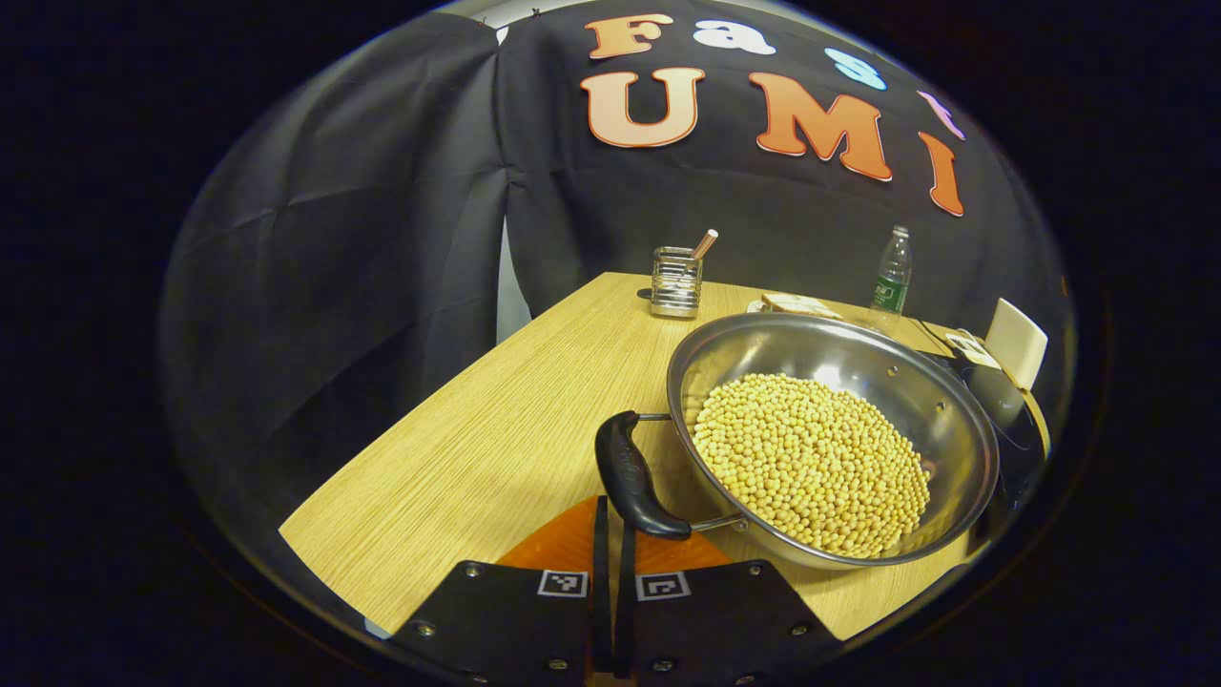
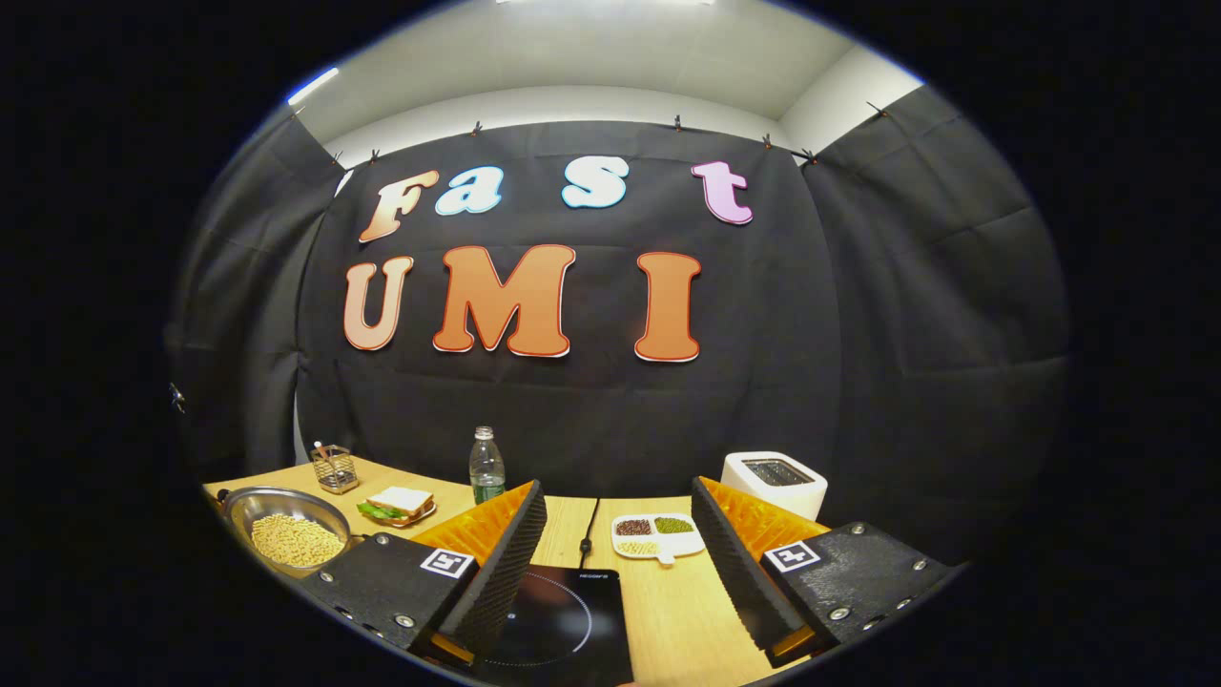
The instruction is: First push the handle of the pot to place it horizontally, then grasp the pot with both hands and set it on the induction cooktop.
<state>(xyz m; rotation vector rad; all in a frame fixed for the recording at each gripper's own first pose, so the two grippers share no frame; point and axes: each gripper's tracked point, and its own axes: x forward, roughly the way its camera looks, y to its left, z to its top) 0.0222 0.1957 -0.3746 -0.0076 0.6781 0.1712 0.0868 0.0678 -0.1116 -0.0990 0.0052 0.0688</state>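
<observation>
A steel pot (image 1: 839,358) filled with pale yellow beans sits on the wooden table, to the right of my left gripper. Its black handle (image 1: 631,474) hangs on two wire brackets at the pot's near-left rim. My left gripper (image 1: 610,534) is shut with nothing between its fingers, and its tips reach the handle's lower end. In the right gripper view the pot (image 2: 289,528) is far off at the left. My right gripper (image 2: 618,489) stands open above the black induction cooktop (image 2: 563,620), with nothing between its fingers.
A wire-mesh holder (image 1: 675,281), a water bottle (image 1: 892,272) and a sandwich (image 1: 796,305) stand behind the pot. In the right gripper view, a sandwich on a plate (image 2: 399,503), a bottle (image 2: 486,468), a divided dish of beans (image 2: 658,536) and a white toaster (image 2: 775,482) stand beyond the cooktop.
</observation>
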